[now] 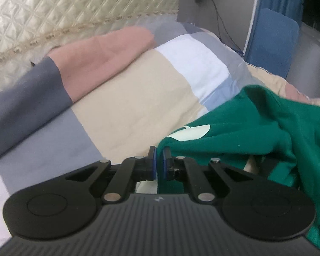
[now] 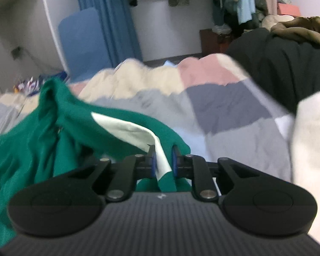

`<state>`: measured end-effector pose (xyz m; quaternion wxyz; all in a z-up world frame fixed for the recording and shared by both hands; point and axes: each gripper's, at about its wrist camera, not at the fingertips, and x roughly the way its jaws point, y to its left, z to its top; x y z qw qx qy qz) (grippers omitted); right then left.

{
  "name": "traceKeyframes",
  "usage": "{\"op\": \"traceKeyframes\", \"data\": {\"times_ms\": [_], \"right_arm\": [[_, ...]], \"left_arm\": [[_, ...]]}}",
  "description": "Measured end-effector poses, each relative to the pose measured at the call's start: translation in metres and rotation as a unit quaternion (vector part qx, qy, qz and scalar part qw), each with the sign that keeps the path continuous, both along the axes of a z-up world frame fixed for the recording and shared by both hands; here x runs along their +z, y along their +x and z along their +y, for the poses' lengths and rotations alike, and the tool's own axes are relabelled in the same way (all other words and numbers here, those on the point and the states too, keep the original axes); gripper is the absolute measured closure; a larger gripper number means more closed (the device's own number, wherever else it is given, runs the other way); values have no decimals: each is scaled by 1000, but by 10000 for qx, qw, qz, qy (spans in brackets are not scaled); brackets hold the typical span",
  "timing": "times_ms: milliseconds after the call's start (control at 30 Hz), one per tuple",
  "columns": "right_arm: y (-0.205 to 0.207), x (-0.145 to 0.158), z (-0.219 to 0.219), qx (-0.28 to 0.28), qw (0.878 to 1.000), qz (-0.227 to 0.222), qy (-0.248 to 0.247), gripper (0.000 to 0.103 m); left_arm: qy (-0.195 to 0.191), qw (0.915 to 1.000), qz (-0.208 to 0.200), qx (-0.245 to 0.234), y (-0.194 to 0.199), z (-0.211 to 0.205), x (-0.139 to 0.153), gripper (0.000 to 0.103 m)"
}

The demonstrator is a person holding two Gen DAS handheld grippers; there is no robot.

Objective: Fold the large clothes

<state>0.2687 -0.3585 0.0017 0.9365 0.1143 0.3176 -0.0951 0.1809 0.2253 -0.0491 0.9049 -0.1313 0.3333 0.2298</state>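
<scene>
Nearest in each wrist view is the tool itself. The left gripper [image 1: 159, 162] has its jaws closed on an edge of the green garment [image 1: 256, 132], the cloth pinched between the blue pads [image 1: 153, 164]. The right gripper [image 2: 163, 162] is clamped likewise, with a green-and-white fold of the same garment [image 2: 64, 132] caught between its pads.

Holding the garment at two separate points suggests that it is being lifted and spread, so that it can be laid flat before folding. It is bunched between the grippers and hangs partly above the patchwork quilt [image 1: 128, 106] that covers the bed. No fold appears to have been made yet.

Further off, a pink pillow [image 1: 100, 57] lies against the quilted headboard [image 1: 64, 10]. In the right view, a dark pile of clothes [image 2: 288, 64] sits beyond the quilt [image 2: 224, 115], placed clear of the working area.
</scene>
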Motion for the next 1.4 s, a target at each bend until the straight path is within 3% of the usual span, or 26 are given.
{"op": "traceKeyframes", "data": {"times_ms": [67,133,200,233,333,467,600,667,767,967,1167,1200,1267,1400], "right_arm": [[9,-4,-13,-28,9998,-15,210,85],[13,-14,-16,4,9996,34,270,83],[13,-21,-13,87,9997,14,228,81],[10,-24,-10,125,9997,-16,218,77],[2,-22,-2,169,9997,21,175,56],[-9,-2,0,148,9991,-214,322,54],[-6,28,16,395,9973,-437,449,54],[-8,45,33,535,9957,-710,250,40],[-14,53,63,961,9901,-1012,147,38],[-23,34,124,1888,9760,-991,442,38],[-30,9,186,2651,9612,-565,515,37],[-29,4,195,2734,9589,-501,561,34],[-28,-7,209,2876,9550,-422,597,15],[-24,-33,241,3177,9467,-11,535,14]], "left_arm": [[-281,9996,-20,9,3,7,-3,95],[-432,9991,8,17,1,8,-8,87],[-563,9984,55,17,-5,6,-11,50],[-505,9987,92,-17,-8,4,-13,46],[-378,9992,71,-135,-15,-2,-2,45],[-676,9967,-348,-289,-28,-14,27,45],[-416,9956,-618,-562,-24,-45,58,45],[-208,9941,-734,-777,-24,-69,66,44],[-164,9912,-787,-1052,-23,-101,61,44],[-160,9863,-739,-1466,-23,-141,27,44],[-282,9853,-666,-1550,-23,-142,3,44],[-280,9849,-685,-1567,-23,-142,1,44],[-195,9848,-659,-1598,-23,-143,-3,44],[-138,9831,-664,-1700,-16,-139,-8,44]]}}
